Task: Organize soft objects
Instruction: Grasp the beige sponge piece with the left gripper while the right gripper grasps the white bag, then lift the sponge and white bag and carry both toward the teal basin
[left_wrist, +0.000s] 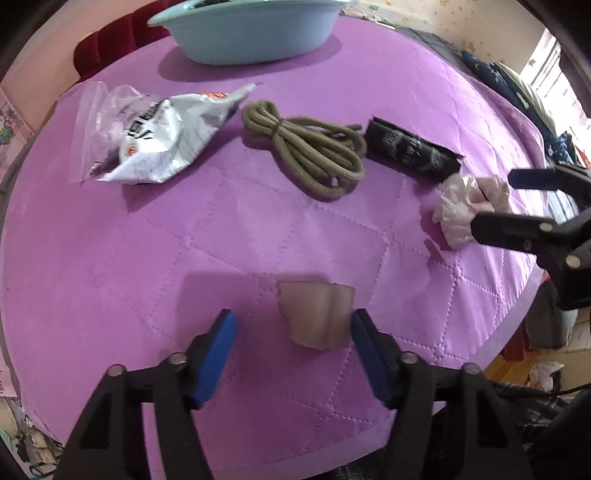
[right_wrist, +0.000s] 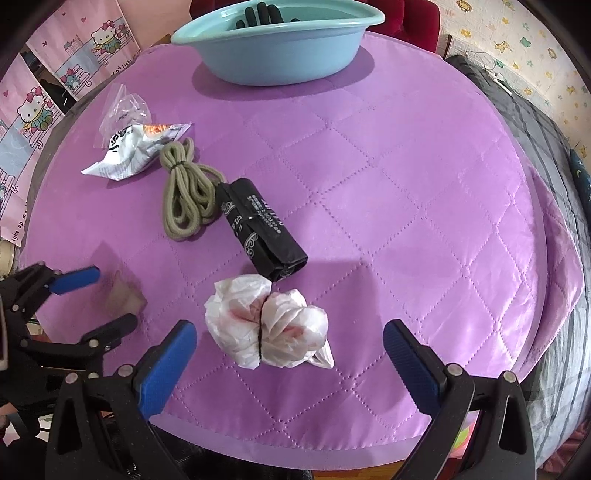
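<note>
On the purple quilted mat (left_wrist: 147, 258) lie a silver foil bag (left_wrist: 162, 144), a coiled olive cord (left_wrist: 314, 155), a black rolled cloth (left_wrist: 413, 153), a tied white-pink plastic bag (right_wrist: 266, 328) and a small beige translucent piece (left_wrist: 317, 317). My left gripper (left_wrist: 293, 350) is open, its jaws either side of the beige piece, just short of it. My right gripper (right_wrist: 290, 363) is open around the near side of the tied plastic bag (left_wrist: 465, 206). A light blue basin (right_wrist: 280, 44) at the far edge holds a black glove (right_wrist: 262, 16).
A clear zip bag (left_wrist: 92, 122) lies under the foil bag at the far left. A red chair back (left_wrist: 110, 44) stands behind the basin. A bed with dark bedding (right_wrist: 554, 184) lies to the right. The mat's front edge is close below both grippers.
</note>
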